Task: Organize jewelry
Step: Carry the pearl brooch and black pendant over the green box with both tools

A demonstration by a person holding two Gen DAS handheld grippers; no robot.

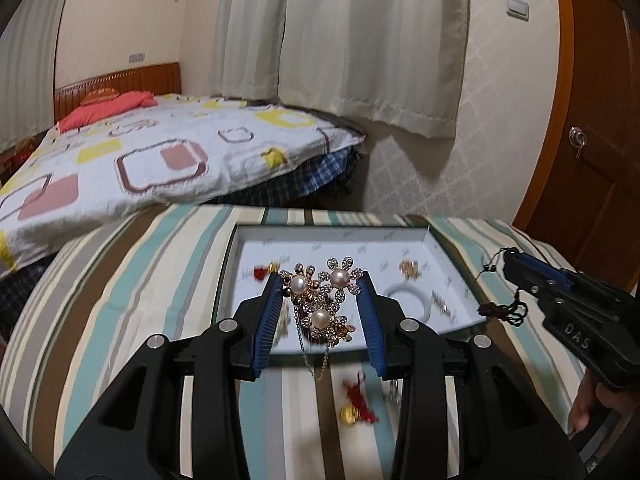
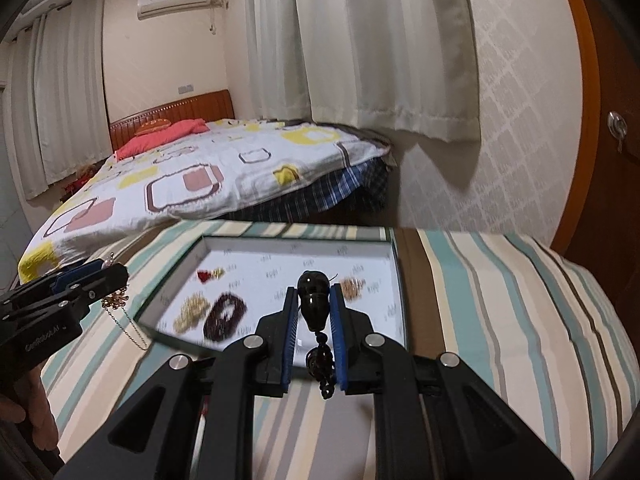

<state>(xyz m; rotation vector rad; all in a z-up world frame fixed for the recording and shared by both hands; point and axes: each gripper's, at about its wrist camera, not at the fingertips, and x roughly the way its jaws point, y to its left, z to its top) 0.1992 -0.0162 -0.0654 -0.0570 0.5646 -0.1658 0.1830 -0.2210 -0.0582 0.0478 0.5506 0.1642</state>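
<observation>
My left gripper (image 1: 320, 284) is shut on a pearl flower necklace (image 1: 320, 300) of gold and rhinestone flowers, its chain dangling, held above the near edge of the white jewelry box (image 1: 452, 256). My right gripper (image 2: 314, 300) is shut on a black bead pendant (image 2: 314, 300) with a beaded tail, held over the same box (image 2: 394, 280). In the left wrist view the right gripper (image 1: 516, 264) shows at the right with the pendant's cord hanging. In the right wrist view the left gripper (image 2: 100, 276) shows at the left with the gold chain hanging.
The box lies on a striped cloth (image 1: 140, 280). Inside are a white bangle (image 1: 408, 300), a dark bead bracelet (image 2: 224, 316), gold pieces (image 2: 192, 312) and a red tassel charm (image 2: 208, 275). Another red tassel with a gold charm (image 1: 356, 404) lies on the cloth. A bed (image 1: 120, 160) stands behind.
</observation>
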